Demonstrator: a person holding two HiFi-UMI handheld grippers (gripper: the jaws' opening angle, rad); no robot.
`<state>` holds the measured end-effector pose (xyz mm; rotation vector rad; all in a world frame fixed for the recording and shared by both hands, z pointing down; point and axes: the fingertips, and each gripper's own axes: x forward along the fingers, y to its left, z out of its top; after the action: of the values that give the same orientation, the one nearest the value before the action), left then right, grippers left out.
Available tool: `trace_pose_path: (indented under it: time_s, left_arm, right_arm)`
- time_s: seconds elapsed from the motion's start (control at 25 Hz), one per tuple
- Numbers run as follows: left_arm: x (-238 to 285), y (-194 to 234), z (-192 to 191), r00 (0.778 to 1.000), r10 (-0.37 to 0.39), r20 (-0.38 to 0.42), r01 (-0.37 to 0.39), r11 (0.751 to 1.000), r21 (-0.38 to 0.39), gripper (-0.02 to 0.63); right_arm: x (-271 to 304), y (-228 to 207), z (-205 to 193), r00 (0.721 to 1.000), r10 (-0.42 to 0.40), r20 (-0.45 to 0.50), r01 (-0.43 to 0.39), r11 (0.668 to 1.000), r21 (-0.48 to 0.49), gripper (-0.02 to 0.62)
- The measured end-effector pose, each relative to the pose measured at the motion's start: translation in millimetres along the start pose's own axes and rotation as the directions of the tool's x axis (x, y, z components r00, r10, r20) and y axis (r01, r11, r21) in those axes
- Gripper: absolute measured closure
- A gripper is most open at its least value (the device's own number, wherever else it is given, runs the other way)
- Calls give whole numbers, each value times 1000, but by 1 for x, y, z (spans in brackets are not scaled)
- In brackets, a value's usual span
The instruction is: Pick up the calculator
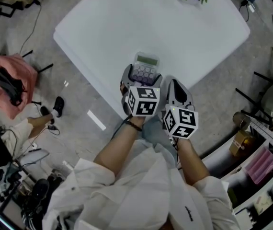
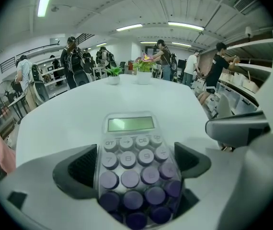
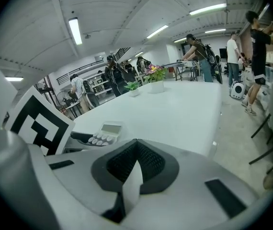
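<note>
The left gripper (image 2: 136,163) has its ribbed black pads (image 2: 81,164) squeezed onto both sides of the calculator (image 2: 130,147), low centre in its view, by the edge of the white table (image 1: 189,32). The right gripper (image 3: 135,159) is closed on nothing. My worry: the case looks like smooth glossy plastic with rounded corners and domed purple keys (image 2: 129,178), and it's gripped only at the bottom half, so it could tip or slip out on the lift.

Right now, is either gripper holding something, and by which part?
The left gripper holds the calculator by its two long sides, at the key end. The right gripper, jaws together, holds nothing.
</note>
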<state>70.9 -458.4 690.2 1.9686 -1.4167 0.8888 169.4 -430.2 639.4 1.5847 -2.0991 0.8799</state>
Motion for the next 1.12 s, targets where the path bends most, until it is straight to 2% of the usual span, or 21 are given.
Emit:
trace_pose_path:
  time_s: [0.24, 0.52, 0.8, 1.12]
  left_arm:
    - [0, 2, -1, 999, -44, -12, 44, 999, 17, 97]
    - [-8, 4, 8, 996, -88, 20, 87, 996, 19, 98]
    - [-34, 6, 28, 990, -116, 84, 113, 993, 33, 98]
    - [-82, 15, 64, 972, -126, 200, 118, 992, 52, 98]
  right_arm:
    - [-15, 5, 10, 1000, -2, 28, 3, 1000, -10, 577]
    - [-31, -4, 16, 998, -34, 59, 33, 999, 11, 577]
    - [-45, 1, 31, 993, -45, 112, 45, 999, 6, 578]
    - [-73, 11, 69, 977, -60, 206, 63, 998, -8, 578]
